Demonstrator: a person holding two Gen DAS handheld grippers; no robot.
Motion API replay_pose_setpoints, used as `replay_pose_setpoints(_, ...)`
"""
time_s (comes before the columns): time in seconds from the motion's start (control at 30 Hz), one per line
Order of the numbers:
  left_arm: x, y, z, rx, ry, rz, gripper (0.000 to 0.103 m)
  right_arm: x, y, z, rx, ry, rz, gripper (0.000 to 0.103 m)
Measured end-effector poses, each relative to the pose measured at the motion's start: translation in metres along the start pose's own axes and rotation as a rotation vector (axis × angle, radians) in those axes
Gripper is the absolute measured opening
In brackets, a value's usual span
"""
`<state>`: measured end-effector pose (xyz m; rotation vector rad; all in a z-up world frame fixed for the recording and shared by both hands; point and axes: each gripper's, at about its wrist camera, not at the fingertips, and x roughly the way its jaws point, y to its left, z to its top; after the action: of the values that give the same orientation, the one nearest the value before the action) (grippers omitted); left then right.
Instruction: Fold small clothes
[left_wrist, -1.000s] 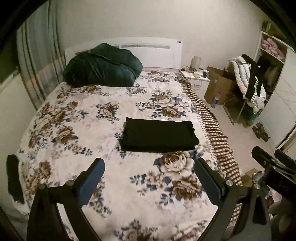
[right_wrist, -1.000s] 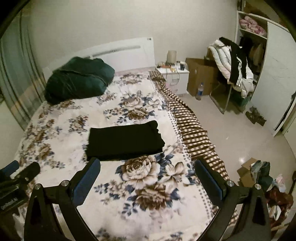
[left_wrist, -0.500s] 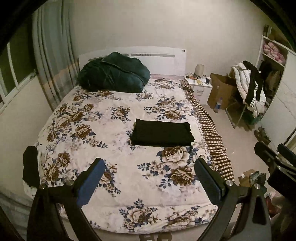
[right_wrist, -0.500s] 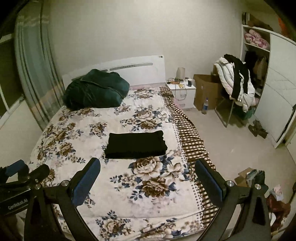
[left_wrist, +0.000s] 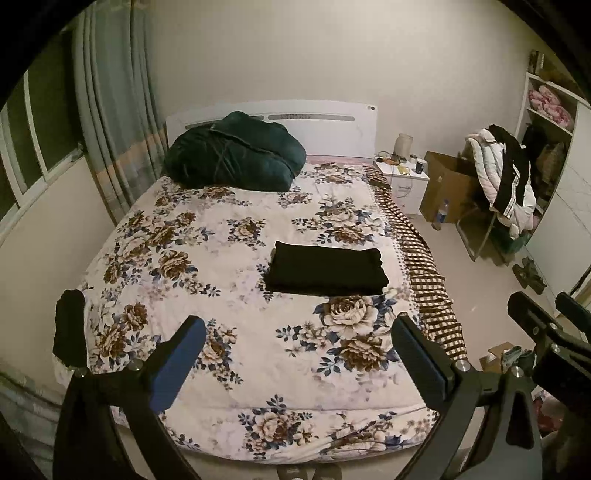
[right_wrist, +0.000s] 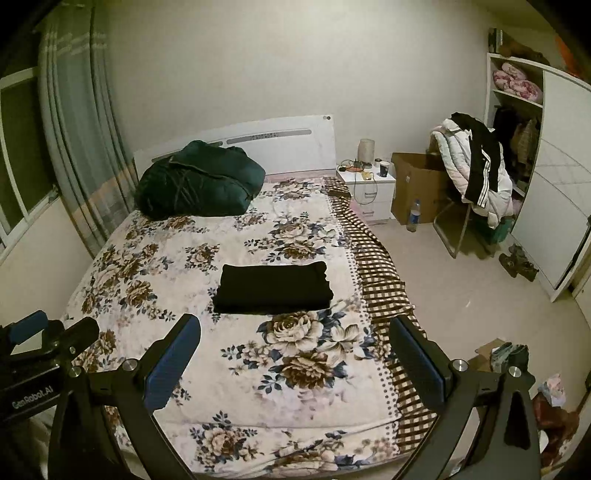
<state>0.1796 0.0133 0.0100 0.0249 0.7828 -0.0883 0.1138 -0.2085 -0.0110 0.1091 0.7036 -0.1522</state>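
Currently the black garment (left_wrist: 327, 271) lies folded into a flat rectangle on the bed (left_wrist: 221, 369), toward its right side. The folding step appears complete. Both claws stand well apart from it, past the foot of the bed: the left claw (left_wrist: 299, 354) and the right claw (right_wrist: 295, 350) are each spread wide and empty. The next move likely calls for fetching another item. The left unit's body reads "GenRobot.AI" (right_wrist: 31, 397).

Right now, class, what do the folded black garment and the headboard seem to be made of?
Folded black garment: probably soft knit fabric, matte; its layered edges sag and take no shine. Headboard: looks like a rigid white painted or laminated board, smooth, flat, faintly glossy.
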Motion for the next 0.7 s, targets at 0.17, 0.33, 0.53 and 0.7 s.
replay_pose_setpoints(0.17, -0.004, -0.006, -0.001, -0.005, -0.005, 0.015, 0.103, 0.003, -0.005, 0.001, -0.011, -0.001, 0.005, 0.103)
replay_pose_setpoints(0.33, -0.005, -0.008, -0.001, -0.008, -0.008, 0.026, 0.103, 0.005, -0.009, 0.005, -0.020, -0.001, 0.012, 0.103)
replay_pose_setpoints(0.53, -0.006, -0.009, -0.002, -0.010, -0.008, 0.030, 0.103, 0.008, -0.012, 0.008, -0.018, 0.005, 0.023, 0.103)
replay_pose_setpoints(0.7, -0.008, -0.009, -0.004, -0.007, -0.014, 0.038, 0.103, 0.017, -0.015, 0.010, -0.026, 0.009, 0.036, 0.103)
